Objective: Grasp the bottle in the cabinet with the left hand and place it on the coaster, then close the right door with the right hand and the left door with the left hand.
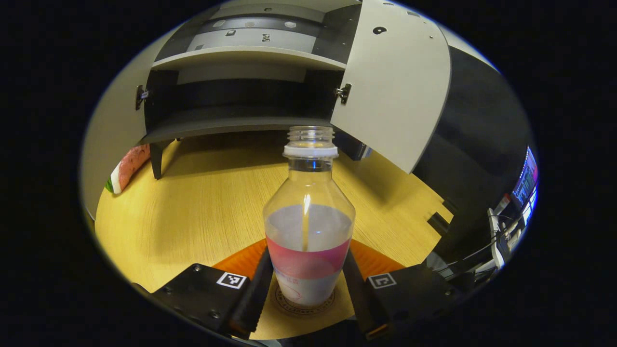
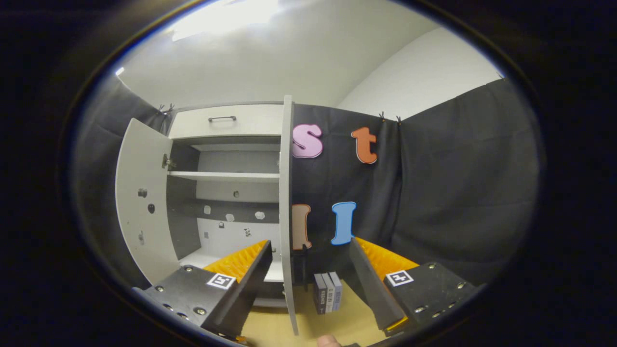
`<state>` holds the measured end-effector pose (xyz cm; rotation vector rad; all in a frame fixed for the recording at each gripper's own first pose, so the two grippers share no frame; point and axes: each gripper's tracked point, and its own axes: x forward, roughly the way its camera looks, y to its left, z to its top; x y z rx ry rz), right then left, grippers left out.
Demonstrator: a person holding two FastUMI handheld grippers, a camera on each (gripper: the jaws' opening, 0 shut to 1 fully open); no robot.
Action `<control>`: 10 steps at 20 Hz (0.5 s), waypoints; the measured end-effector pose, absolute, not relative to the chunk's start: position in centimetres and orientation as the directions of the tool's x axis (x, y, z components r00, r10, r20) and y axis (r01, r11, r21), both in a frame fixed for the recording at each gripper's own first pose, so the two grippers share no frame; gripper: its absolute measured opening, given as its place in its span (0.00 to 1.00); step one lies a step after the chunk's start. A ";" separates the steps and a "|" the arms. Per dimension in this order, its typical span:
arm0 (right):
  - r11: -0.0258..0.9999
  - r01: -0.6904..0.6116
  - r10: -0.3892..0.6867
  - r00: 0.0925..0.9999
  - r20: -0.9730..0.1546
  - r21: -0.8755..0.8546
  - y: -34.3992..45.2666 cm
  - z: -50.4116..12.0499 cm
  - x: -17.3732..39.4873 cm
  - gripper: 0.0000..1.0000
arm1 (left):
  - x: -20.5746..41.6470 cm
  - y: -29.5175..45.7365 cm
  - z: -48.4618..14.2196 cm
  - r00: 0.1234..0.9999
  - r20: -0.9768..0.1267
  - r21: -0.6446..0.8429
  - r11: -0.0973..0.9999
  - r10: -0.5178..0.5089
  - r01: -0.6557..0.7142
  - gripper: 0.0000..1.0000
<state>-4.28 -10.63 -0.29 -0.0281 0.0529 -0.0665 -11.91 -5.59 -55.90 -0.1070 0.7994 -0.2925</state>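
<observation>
A clear, uncapped bottle (image 1: 308, 226) with a pink label and pale liquid stands upright on a round printed coaster (image 1: 282, 301) on the wooden table. My left gripper (image 1: 306, 255) is shut on the bottle, one finger against each side of the label. Behind it the cabinet (image 1: 241, 91) is open, its shelves bare, with the left door (image 1: 111, 125) and right door (image 1: 395, 86) swung out. In the right gripper view my right gripper (image 2: 308, 253) is open. The right door's edge (image 2: 288, 193) stands between its fingers, closer to the left one; contact cannot be told.
A watermelon-slice object (image 1: 127, 168) lies under the cabinet's left side. Three small books (image 2: 328, 291) stand on the table beyond the right door. A lit monitor (image 1: 528, 180) and cables sit at the far right. The cabinet's left door (image 2: 142, 202) hangs wide open.
</observation>
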 end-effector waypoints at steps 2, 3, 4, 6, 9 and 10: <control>0.997 0.061 -0.063 0.996 -0.058 -0.043 -10.6 -0.6 -4.2 0.94 | -12.5 -5.6 -56.5 0.661 -0.697 -0.180 0.960 -0.279 0.216 0.77; 0.997 0.058 -0.061 0.996 -0.062 -0.047 -10.6 -0.7 -4.3 0.94 | -12.5 -5.7 -56.3 0.676 -0.685 -0.170 0.962 -0.271 0.213 0.77; 0.997 0.054 -0.057 0.996 -0.065 -0.050 -10.6 -0.8 -4.2 0.94 | -12.5 -5.8 -56.3 0.689 -0.674 -0.163 0.964 -0.266 0.212 0.78; 0.998 0.044 -0.048 0.996 -0.075 -0.051 -10.6 -1.1 -4.1 0.98 | -12.9 -5.8 -56.2 0.691 -0.676 -0.148 0.966 -0.255 0.212 0.77; 0.998 0.030 -0.034 0.996 -0.083 -0.052 -10.6 -1.3 -4.0 0.95 | -13.7 -5.5 -56.2 0.694 -0.681 -0.140 0.972 -0.233 0.190 0.78; 0.998 0.025 -0.029 0.996 -0.085 -0.051 -10.5 -1.4 -3.8 0.95 | -14.0 -5.5 -56.3 0.694 -0.682 -0.139 0.973 -0.229 0.185 0.79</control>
